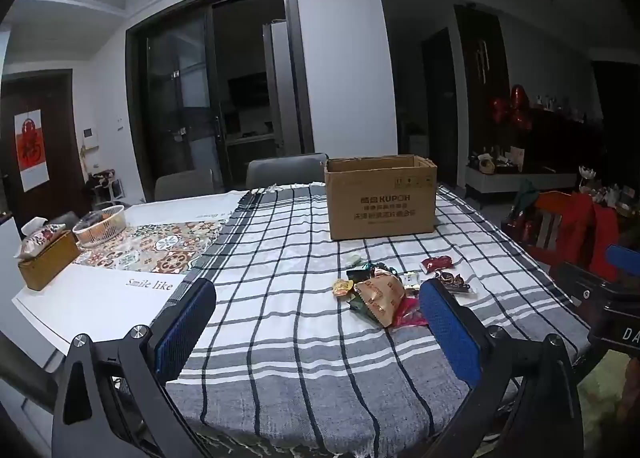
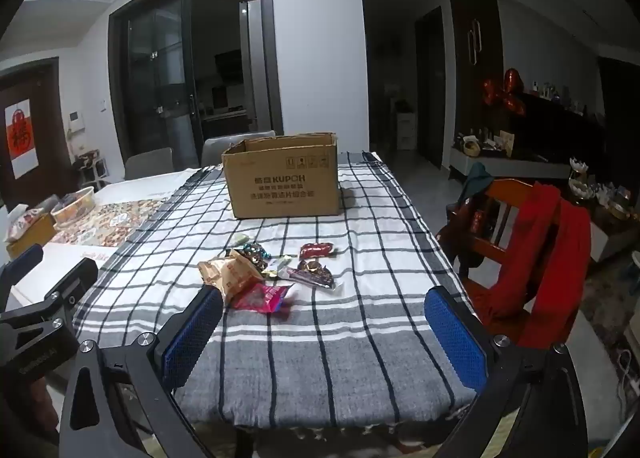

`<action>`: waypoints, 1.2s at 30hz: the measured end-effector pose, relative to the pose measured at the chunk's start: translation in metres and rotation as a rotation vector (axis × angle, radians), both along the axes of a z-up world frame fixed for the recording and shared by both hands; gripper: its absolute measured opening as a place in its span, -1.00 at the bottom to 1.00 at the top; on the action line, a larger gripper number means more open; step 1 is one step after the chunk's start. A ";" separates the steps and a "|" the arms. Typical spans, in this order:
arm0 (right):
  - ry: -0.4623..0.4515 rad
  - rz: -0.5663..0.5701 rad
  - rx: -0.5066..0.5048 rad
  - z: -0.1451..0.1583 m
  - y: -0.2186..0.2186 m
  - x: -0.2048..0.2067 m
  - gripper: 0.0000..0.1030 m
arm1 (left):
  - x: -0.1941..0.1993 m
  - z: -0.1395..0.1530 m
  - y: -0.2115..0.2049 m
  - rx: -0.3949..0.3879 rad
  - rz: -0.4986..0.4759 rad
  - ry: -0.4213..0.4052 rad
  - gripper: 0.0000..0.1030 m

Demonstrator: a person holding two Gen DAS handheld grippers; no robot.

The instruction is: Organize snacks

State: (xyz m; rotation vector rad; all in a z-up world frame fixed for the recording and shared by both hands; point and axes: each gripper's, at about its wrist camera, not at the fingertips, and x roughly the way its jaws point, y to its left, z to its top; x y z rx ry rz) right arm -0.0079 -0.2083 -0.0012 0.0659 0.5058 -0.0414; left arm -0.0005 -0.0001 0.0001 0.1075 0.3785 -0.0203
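Here, left tongs [image 1: 316, 332] and right tongs [image 2: 326, 332] spread apart, hovering level before snack pile [image 2: 264, 272].

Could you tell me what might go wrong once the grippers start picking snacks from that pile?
1. The snacks overlap, so a pinch on the tan bag could drag the pink packet along.
2. The flat wrappers lie on a loose cloth; closing fingers may bunch it.
3. The box stands beyond the pile, so a carried snack could clip its rim.

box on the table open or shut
Open: the box stands upright with its top flaps up and inner walls showing. Contents hidden.
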 end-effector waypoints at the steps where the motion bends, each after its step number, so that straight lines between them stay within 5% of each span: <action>1: 0.004 0.001 0.010 0.000 0.000 0.000 0.98 | 0.000 0.000 0.000 -0.001 0.001 0.005 1.00; 36: -0.002 0.004 0.013 -0.001 -0.001 0.000 0.98 | -0.006 0.005 -0.001 -0.011 -0.003 -0.022 1.00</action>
